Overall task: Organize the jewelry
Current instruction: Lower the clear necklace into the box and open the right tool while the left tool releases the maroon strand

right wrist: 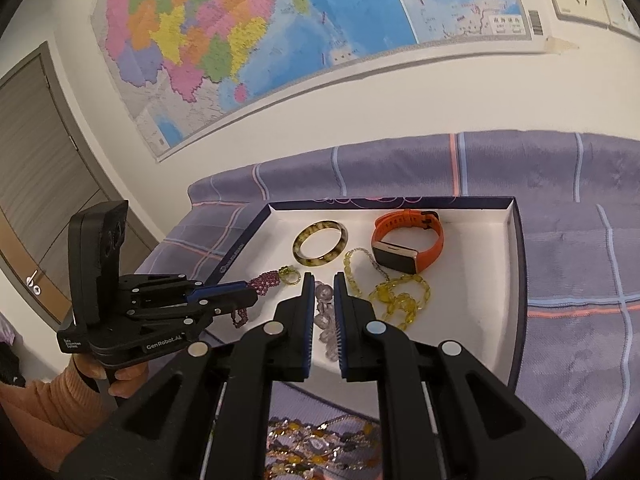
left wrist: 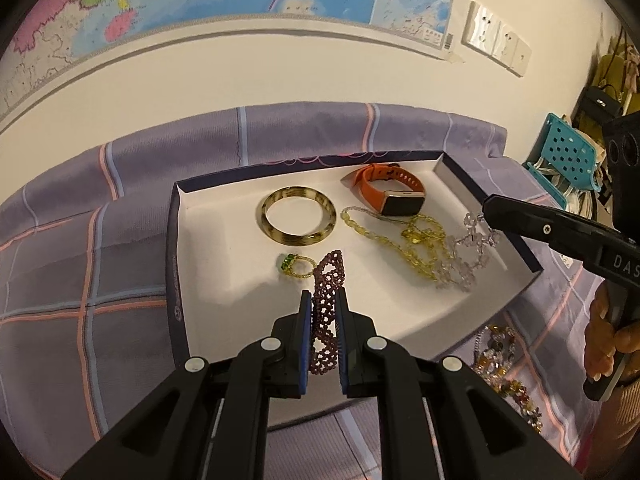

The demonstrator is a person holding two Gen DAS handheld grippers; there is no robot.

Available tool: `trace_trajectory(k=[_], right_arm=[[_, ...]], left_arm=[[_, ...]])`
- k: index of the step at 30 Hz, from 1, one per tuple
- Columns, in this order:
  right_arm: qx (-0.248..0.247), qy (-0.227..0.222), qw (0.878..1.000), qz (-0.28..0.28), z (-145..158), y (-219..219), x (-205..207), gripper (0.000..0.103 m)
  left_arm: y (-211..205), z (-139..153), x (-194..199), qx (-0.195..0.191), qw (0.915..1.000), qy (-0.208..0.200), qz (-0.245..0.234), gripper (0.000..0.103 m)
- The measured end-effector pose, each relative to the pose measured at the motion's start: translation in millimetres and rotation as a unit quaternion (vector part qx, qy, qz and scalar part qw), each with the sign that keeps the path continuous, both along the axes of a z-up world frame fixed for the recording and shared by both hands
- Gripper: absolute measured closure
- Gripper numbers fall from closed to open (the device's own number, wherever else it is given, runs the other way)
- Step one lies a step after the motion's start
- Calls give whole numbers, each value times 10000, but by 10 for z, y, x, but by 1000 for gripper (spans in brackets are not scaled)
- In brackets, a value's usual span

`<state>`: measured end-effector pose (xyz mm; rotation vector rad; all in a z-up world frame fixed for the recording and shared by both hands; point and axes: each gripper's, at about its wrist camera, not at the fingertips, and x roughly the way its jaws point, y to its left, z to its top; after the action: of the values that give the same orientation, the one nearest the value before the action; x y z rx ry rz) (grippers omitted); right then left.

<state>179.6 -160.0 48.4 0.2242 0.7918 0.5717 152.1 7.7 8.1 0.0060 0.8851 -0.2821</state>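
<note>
A white-lined box tray (left wrist: 208, 248) (right wrist: 472, 240) lies on a purple checked cloth. In it lie a tortoiseshell bangle (left wrist: 297, 216) (right wrist: 320, 243), an orange smartwatch (left wrist: 386, 190) (right wrist: 408, 246), a yellow bead necklace (left wrist: 404, 240) (right wrist: 400, 296) and a small green-stone ring (left wrist: 296, 266) (right wrist: 290, 275). My left gripper (left wrist: 324, 300) (right wrist: 252, 294) is shut on a maroon beaded bracelet (left wrist: 326, 304) (right wrist: 264, 282) over the tray's front. My right gripper (right wrist: 323, 280) (left wrist: 486, 210) is shut on a pale lilac bead strand (right wrist: 326, 312) (left wrist: 464, 256) whose lower part rests in the tray.
A pile of amber and mixed bead jewelry (left wrist: 504, 368) (right wrist: 320, 448) lies on the cloth in front of the tray. A wall map (right wrist: 280, 40) hangs behind. A turquoise perforated chair (left wrist: 568, 156) stands at the right, a door (right wrist: 36, 208) at the left.
</note>
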Motion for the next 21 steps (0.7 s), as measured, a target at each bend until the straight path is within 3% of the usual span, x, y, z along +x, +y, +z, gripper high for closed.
trace_trajectory(k=[16,21], right_arm=[[-202,408,9970,-632,-299,-133,403,93],[-195,475,9951,-850,-353,-216,415,82]], left_arm=[[-9,-146,285,165,9995,220,183,93],[-57,-197,324,248,9993,224,167,90]])
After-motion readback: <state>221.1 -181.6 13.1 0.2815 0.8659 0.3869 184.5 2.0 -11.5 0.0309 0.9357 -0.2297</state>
